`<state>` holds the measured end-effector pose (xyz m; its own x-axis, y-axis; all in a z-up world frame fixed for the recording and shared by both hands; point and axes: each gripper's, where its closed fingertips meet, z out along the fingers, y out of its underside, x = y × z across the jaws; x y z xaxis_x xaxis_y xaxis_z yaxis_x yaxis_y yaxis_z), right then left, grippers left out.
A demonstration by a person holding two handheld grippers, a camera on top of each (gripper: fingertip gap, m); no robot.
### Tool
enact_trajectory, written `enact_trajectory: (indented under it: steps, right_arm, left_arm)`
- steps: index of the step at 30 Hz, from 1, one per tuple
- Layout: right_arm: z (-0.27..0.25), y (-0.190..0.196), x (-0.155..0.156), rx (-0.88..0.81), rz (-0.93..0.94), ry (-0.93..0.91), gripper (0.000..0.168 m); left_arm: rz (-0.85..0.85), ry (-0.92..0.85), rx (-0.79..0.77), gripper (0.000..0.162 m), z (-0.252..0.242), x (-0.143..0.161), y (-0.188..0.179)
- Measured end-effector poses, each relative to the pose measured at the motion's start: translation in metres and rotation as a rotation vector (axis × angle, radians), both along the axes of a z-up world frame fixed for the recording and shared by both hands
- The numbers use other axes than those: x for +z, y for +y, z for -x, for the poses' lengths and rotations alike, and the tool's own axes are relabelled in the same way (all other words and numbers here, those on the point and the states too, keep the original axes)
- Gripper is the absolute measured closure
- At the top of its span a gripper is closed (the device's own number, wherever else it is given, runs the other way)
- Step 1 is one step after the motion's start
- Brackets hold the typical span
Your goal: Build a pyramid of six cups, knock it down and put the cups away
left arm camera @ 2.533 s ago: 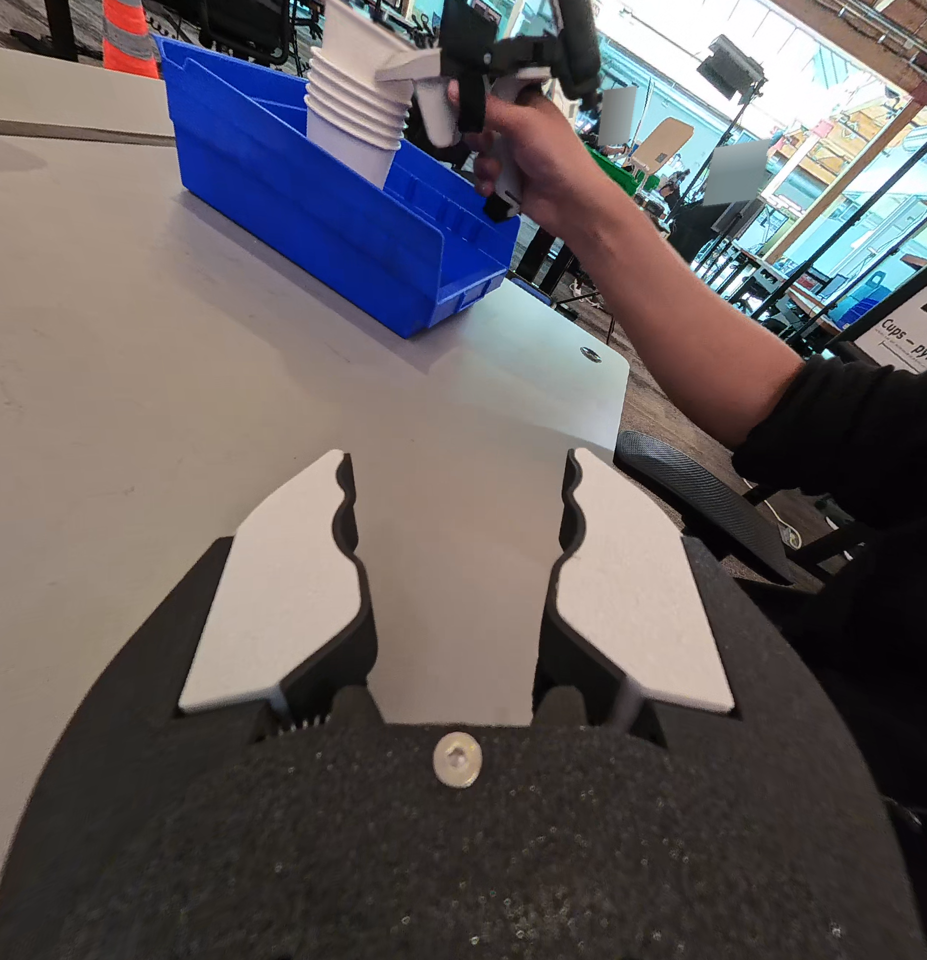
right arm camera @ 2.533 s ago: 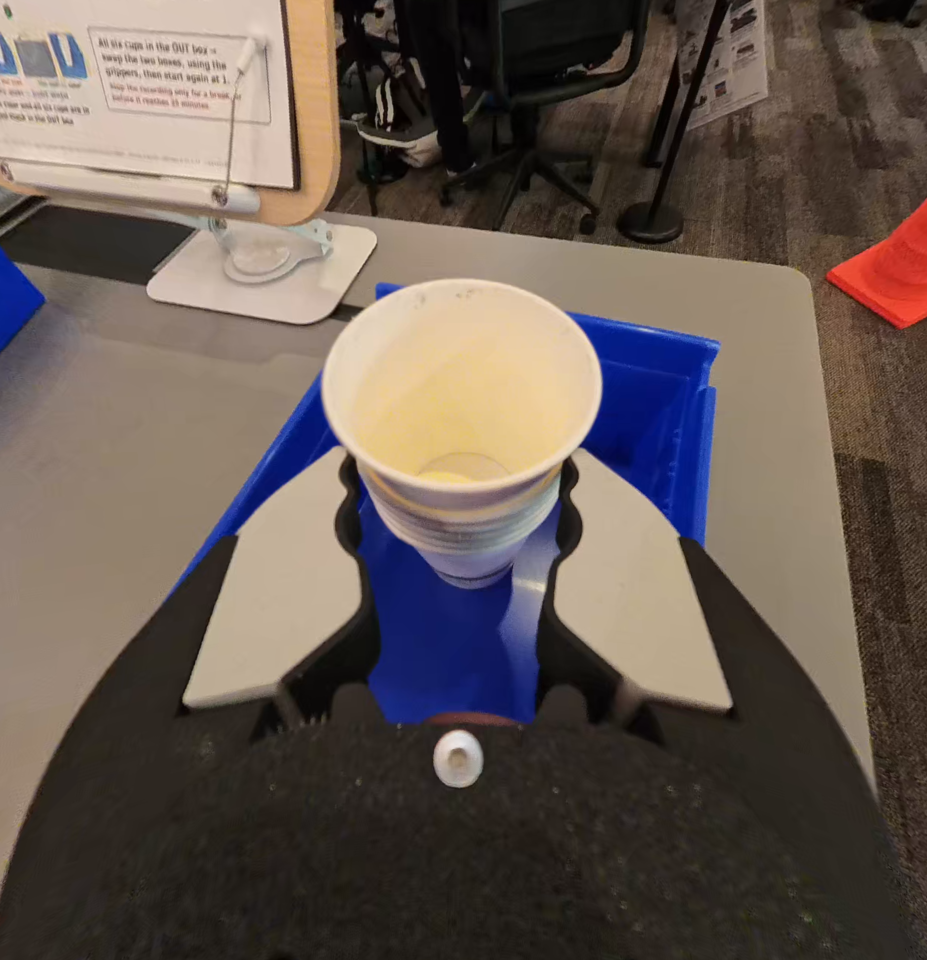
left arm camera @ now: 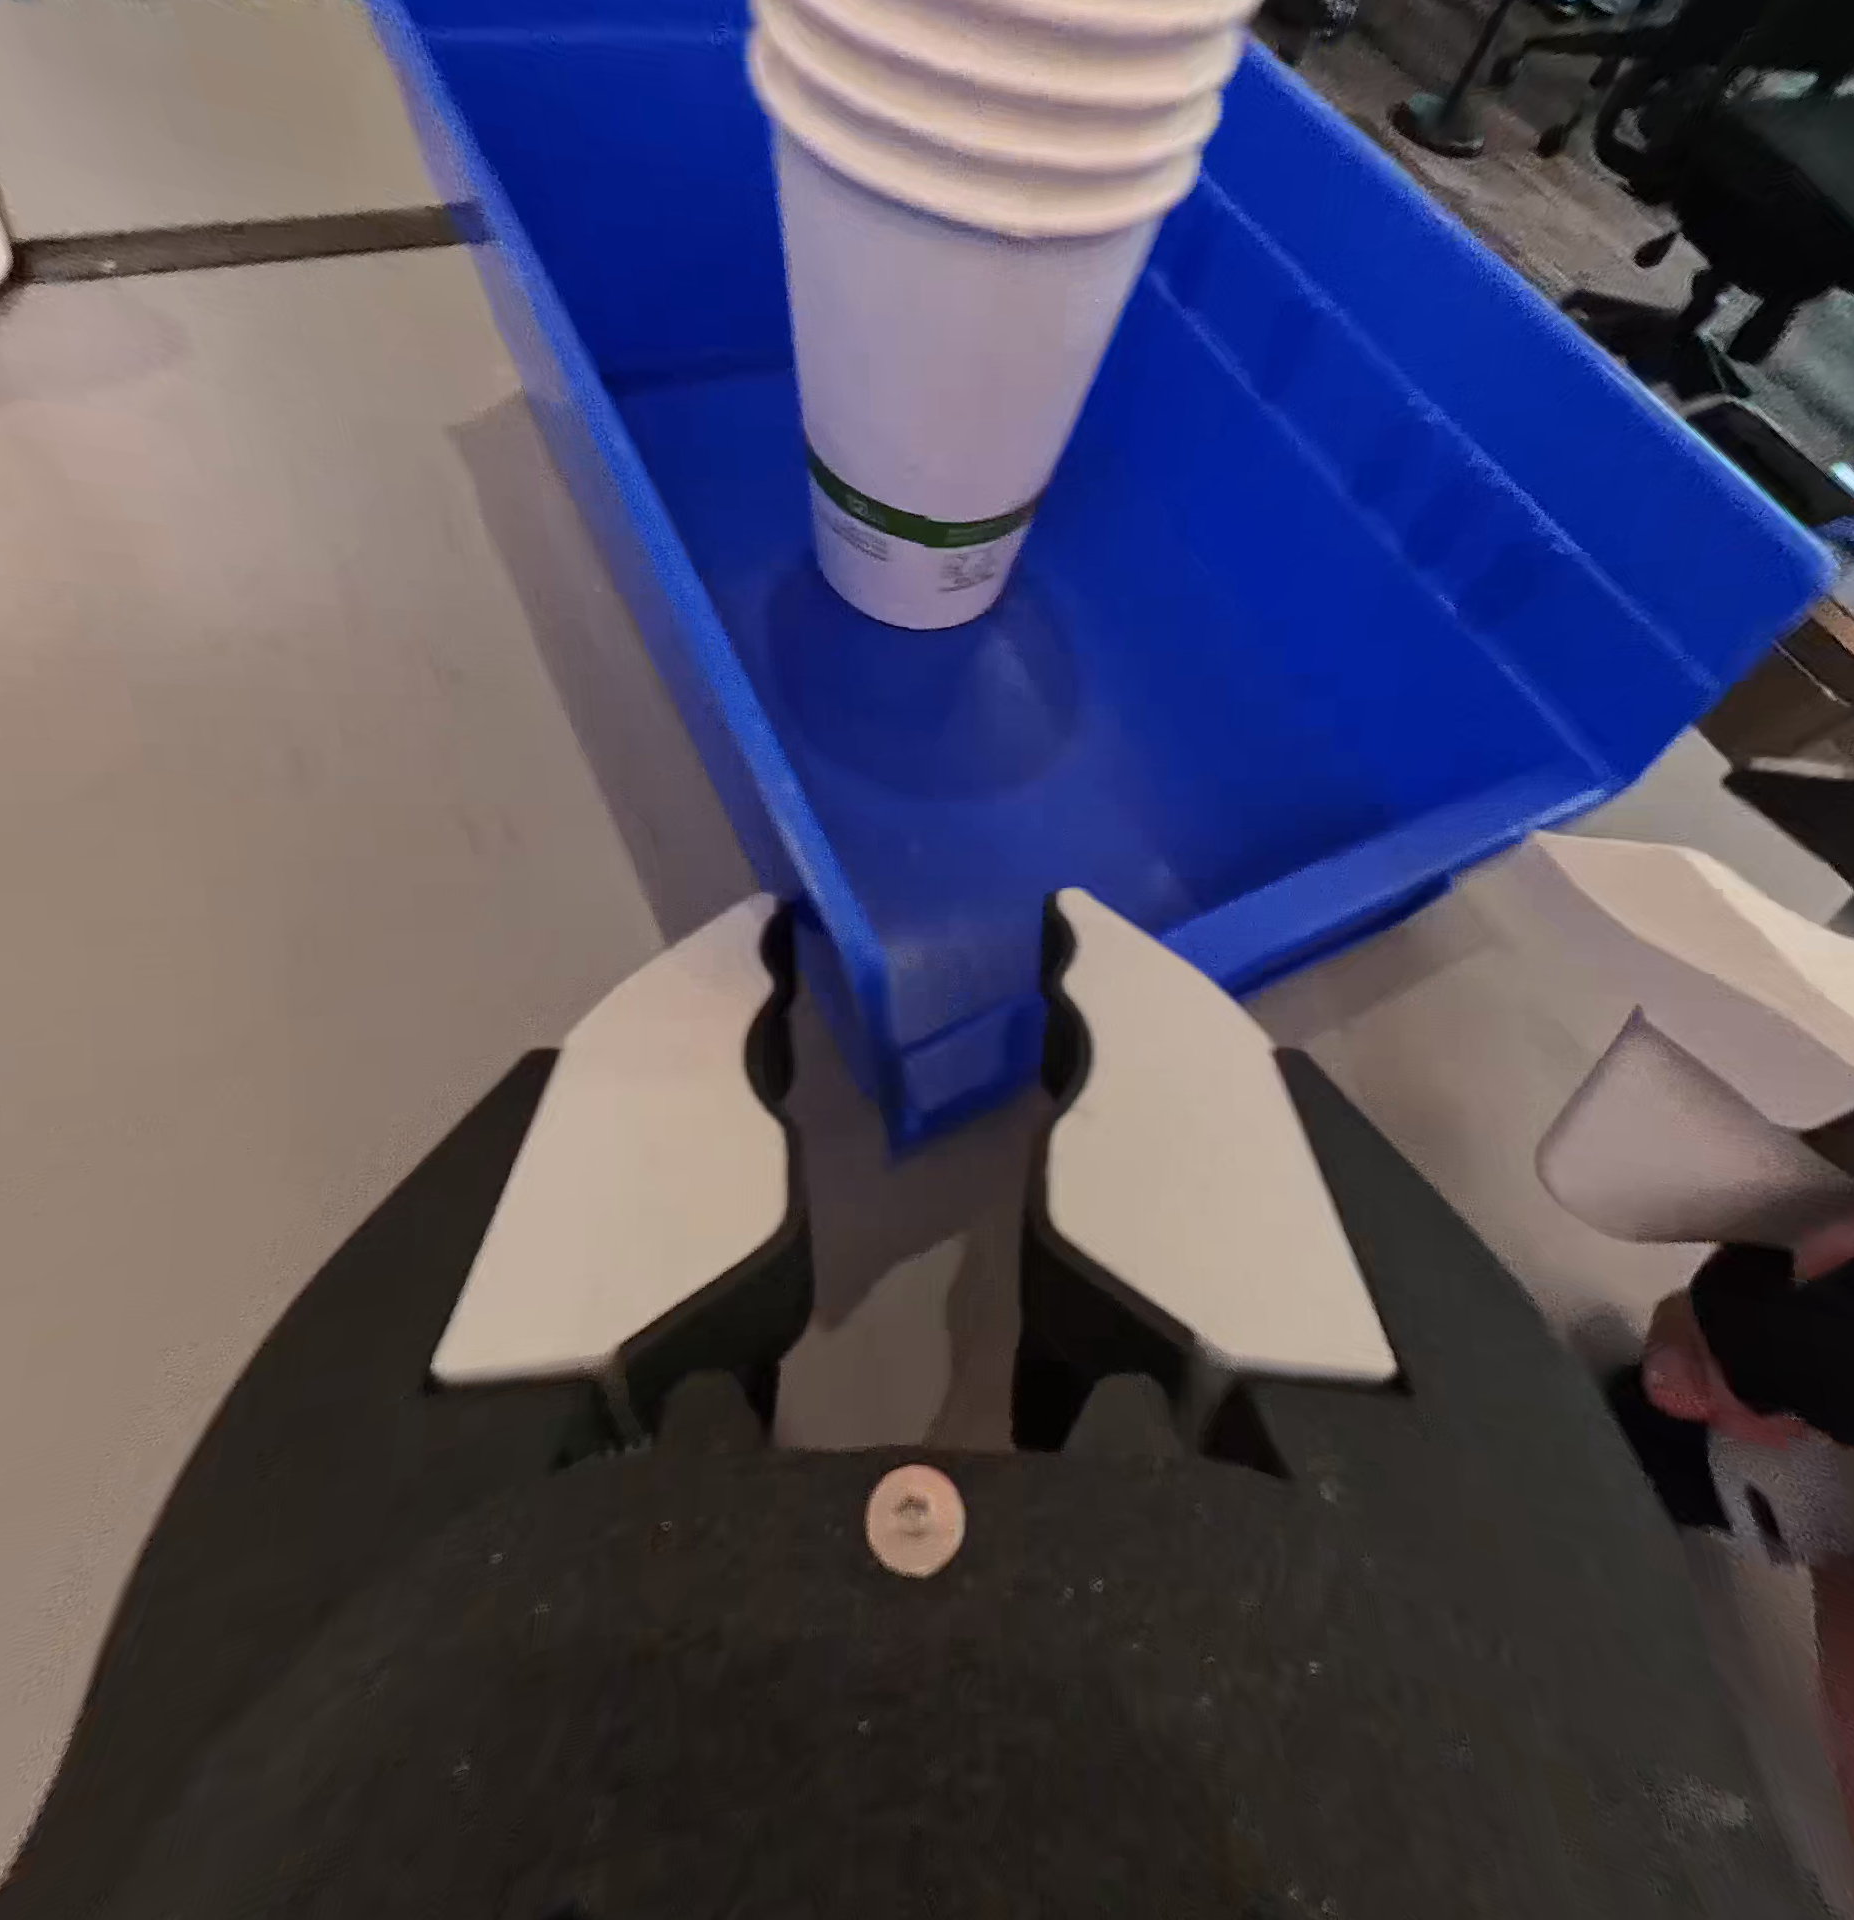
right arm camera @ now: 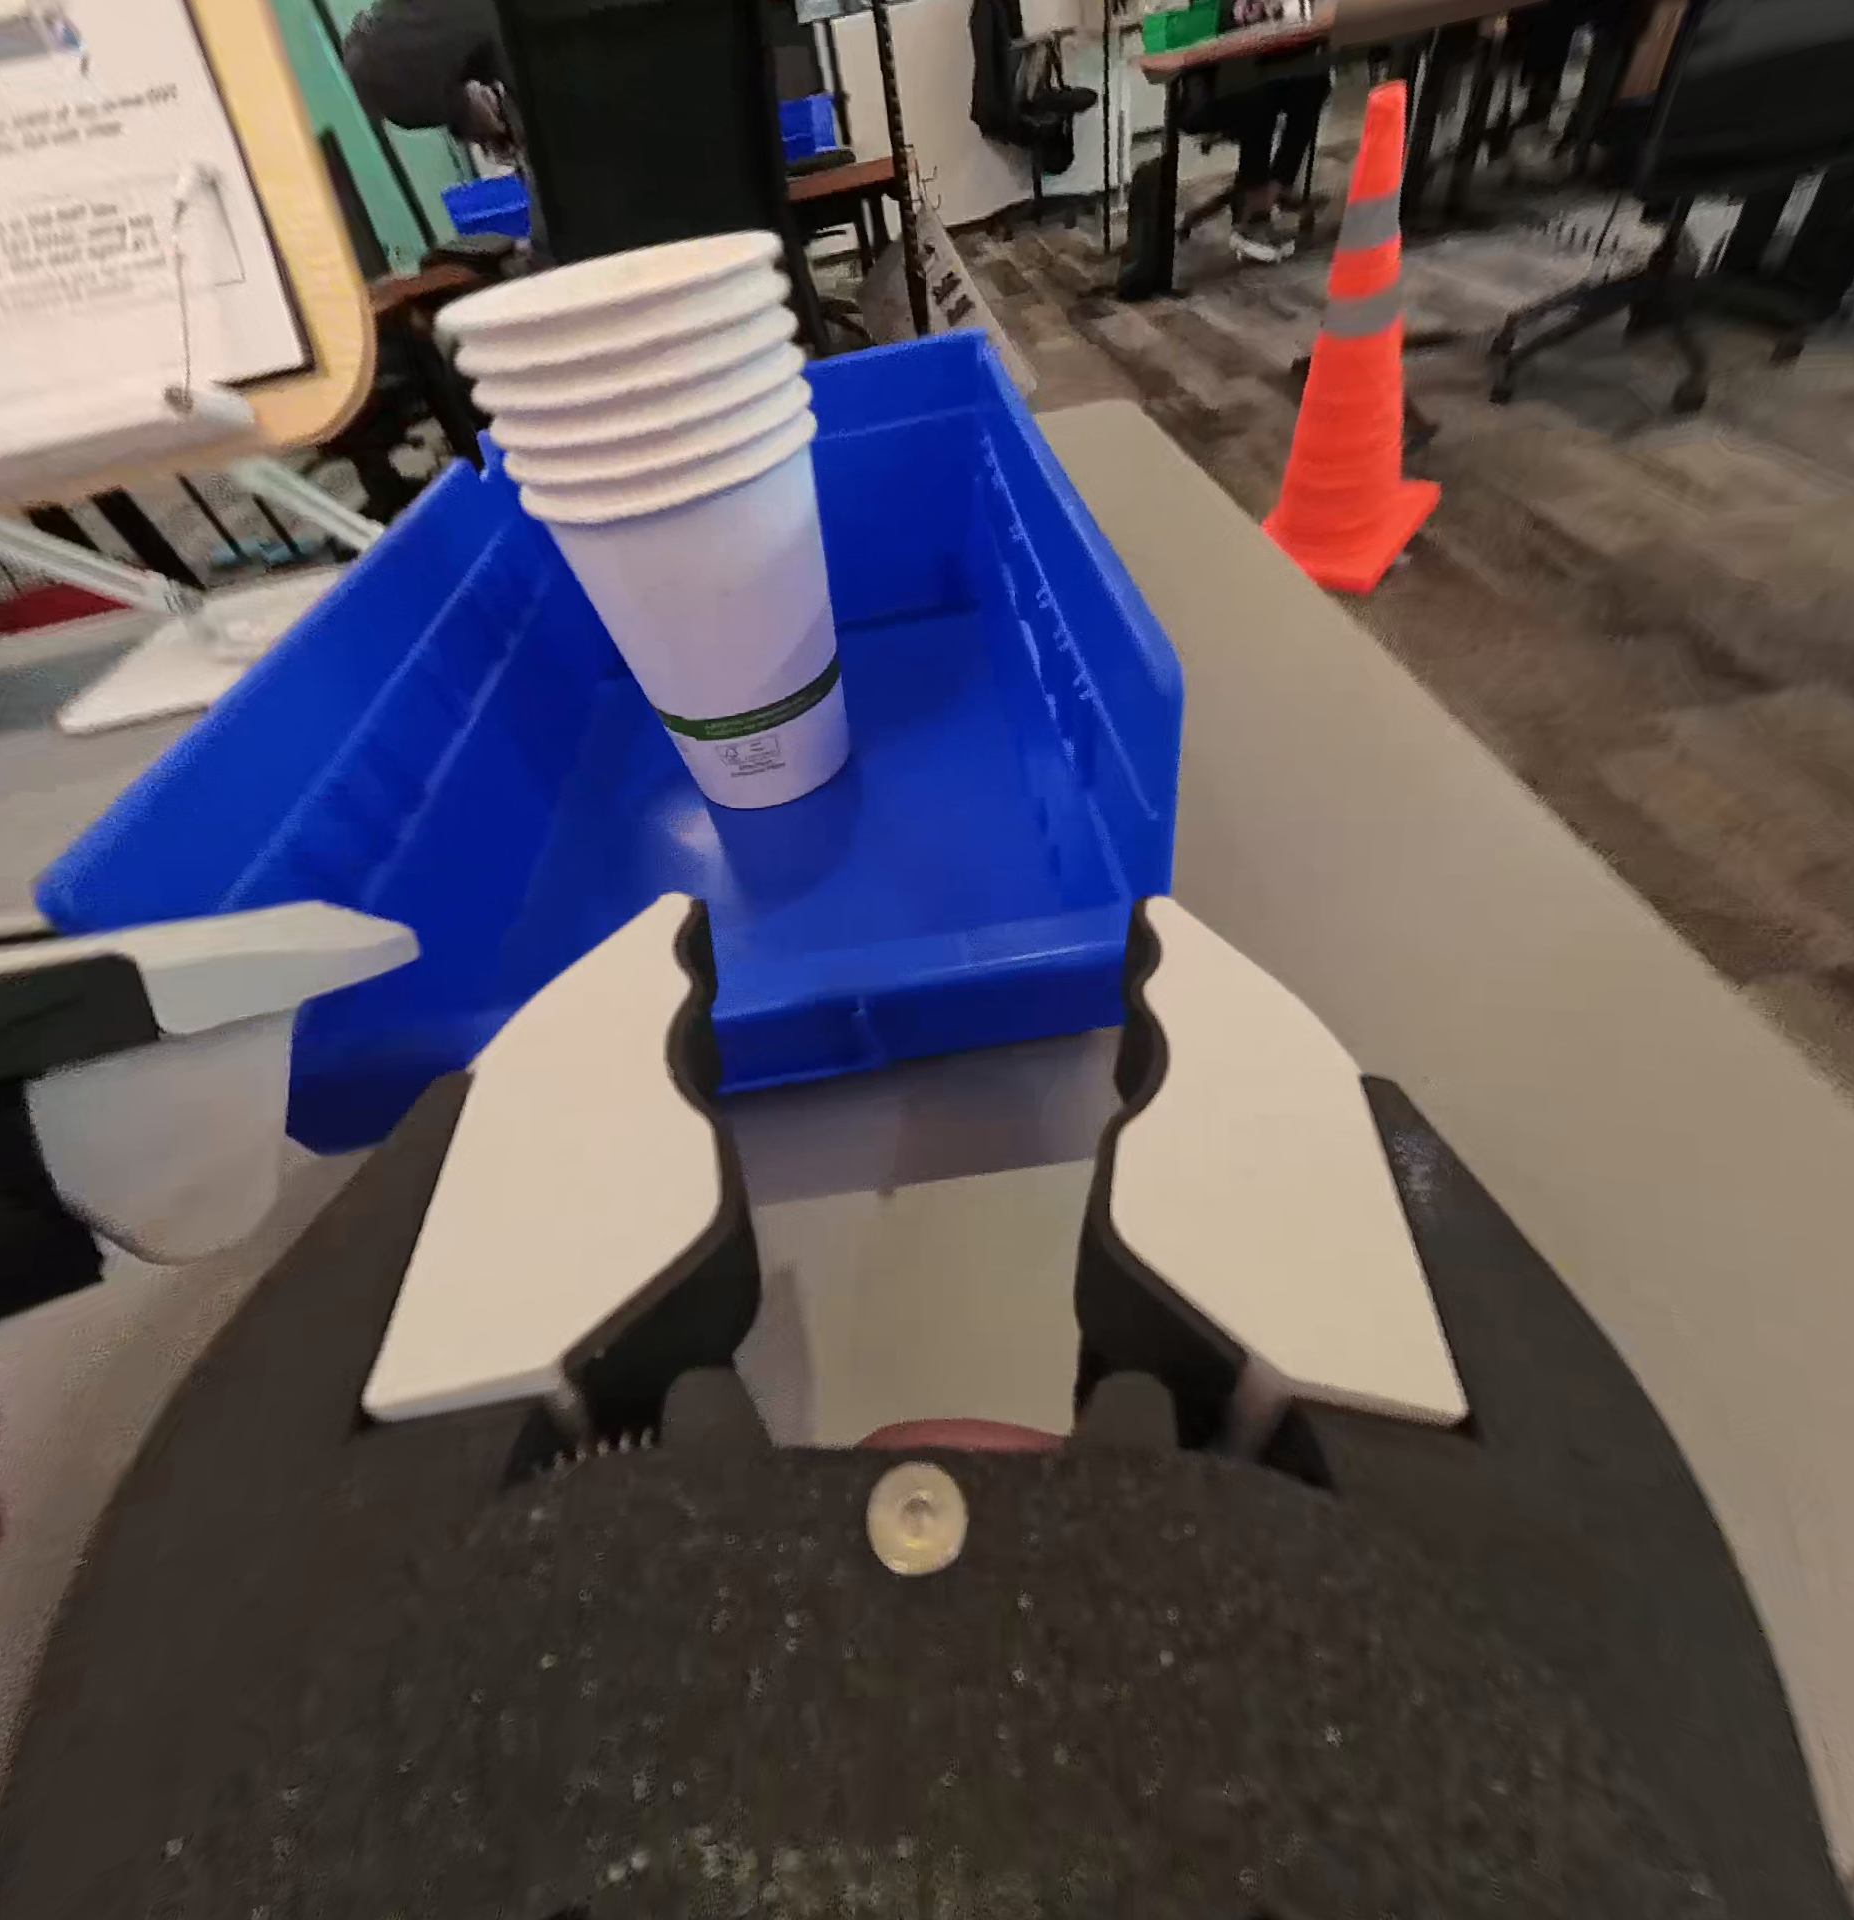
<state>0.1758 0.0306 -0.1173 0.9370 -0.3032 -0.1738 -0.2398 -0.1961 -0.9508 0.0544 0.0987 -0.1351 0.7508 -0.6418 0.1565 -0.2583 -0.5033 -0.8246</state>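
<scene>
A blue bin [right arm camera: 549, 727] sits on the grey worktop [right arm camera: 1422, 935] and fills the middle of the right wrist view; in the left wrist view it [left arm camera: 1370, 520] runs from the top centre down to the right. Its only visible content is a stack of cups [right arm camera: 684, 499], nested one inside another and standing base-down on the bin floor, leaning a little toward the upper left of the frame. In the left wrist view the stack [left arm camera: 944, 343] reaches past the top edge, with its base near the middle of the bin floor.

The cups are white paper with rolled rims that form a tight set of ridges at the top. The outermost cup has a dark green band near its base, with small print below it.

The left tool [left arm camera: 918, 935] is partly open and holds nothing; its fingers straddle the bin's near corner, though contact cannot be told. The right tool [right arm camera: 918, 935] is wide open and empty, its tips just short of the bin's low front wall.

An orange traffic cone [right arm camera: 1354, 395] stands on the carpet at the upper right. A sign on a stand [right arm camera: 123, 239] is at the upper left.
</scene>
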Motion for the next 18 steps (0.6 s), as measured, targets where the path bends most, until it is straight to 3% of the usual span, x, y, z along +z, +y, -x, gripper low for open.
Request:
enact_trajectory:
  steps: [2, 5, 8, 9, 10, 11, 13, 18]
  right_arm:
    - [-0.005, 0.003, -0.005, -0.035, 0.013, 0.057, 0.102]
    - [-0.009, 0.009, -0.008, -0.073, 0.03, 0.067, 0.106]
    - [-0.003, 0.02, -0.009, -0.072, 0.04, 0.087, 0.118]
    - [0.011, 0.025, -0.012, -0.009, 0.049, 0.131, 0.132]
    - [0.021, 0.028, -0.014, 0.009, 0.061, 0.178, 0.135]
    - [0.025, 0.027, -0.012, -0.015, 0.064, 0.178, 0.139]
    - [0.033, 0.025, -0.008, -0.063, 0.115, 0.169, 0.163]
    - [0.097, 0.047, 0.009, -0.002, 0.092, 0.131, 0.166]
  left_arm:
    - [-0.011, 0.03, 0.031, 0.145, 0.009, -0.001, 0.009]
    - [-0.079, 0.093, 0.129, 0.157, 0.035, -0.001, 0.027]
    - [-0.062, 0.063, 0.162, 0.159, 0.052, -0.001, 0.032]
    - [-0.06, 0.065, 0.167, 0.16, 0.057, 0.0, 0.033]
    - [-0.062, 0.066, 0.165, 0.16, 0.061, 0.0, 0.033]
    - [-0.066, 0.074, 0.169, 0.16, 0.066, 0.001, 0.033]
    - [-0.083, 0.078, 0.19, 0.16, 0.083, 0.004, 0.034]
    - [-0.163, 0.078, 0.273, 0.16, 0.151, 0.027, 0.042]
